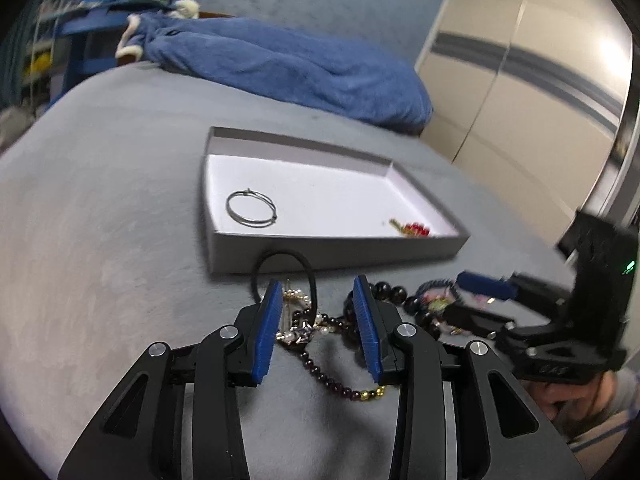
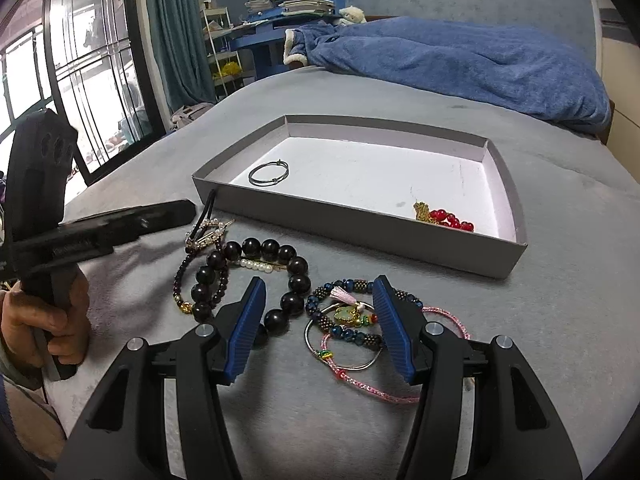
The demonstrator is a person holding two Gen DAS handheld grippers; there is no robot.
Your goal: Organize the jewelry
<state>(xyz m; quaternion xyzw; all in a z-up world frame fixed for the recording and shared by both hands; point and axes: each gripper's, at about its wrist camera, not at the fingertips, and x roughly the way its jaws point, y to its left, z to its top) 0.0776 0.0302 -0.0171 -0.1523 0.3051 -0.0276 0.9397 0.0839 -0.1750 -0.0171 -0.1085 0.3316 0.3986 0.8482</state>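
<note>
A gray box [image 2: 360, 232] with a white floor sits on a gray bed [image 2: 560, 280]. Inside the box, a thin ring bangle [image 2: 268, 173] lies near the left side, and a string of red beads [image 2: 450, 218] with a bit of gold lies near the right front corner. The other jewelry is in a pile on the bed, just in front of the box. On the left of the pile are a black hair tie [image 1: 284, 276] touching the box wall, a pearl clip [image 2: 208, 234], a thin string of dark red beads [image 1: 336, 380], and a loop of big black beads [image 2: 256, 256]. On the right of the pile are a blue bead bracelet [image 2: 348, 332], a silver bangle [image 2: 344, 340], and a pink cord [image 2: 380, 390], all lying over each other. The left gripper [image 1: 316, 320] is wide open, low over the pearl clip and the thin dark red beads, and holds nothing. The right gripper [image 2: 320, 320] is wide open too. It hangs over the blue bead bracelet and the silver bangle, and it holds nothing. A blue blanket [image 2: 460, 60] is heaped at the far end of the bed.
</note>
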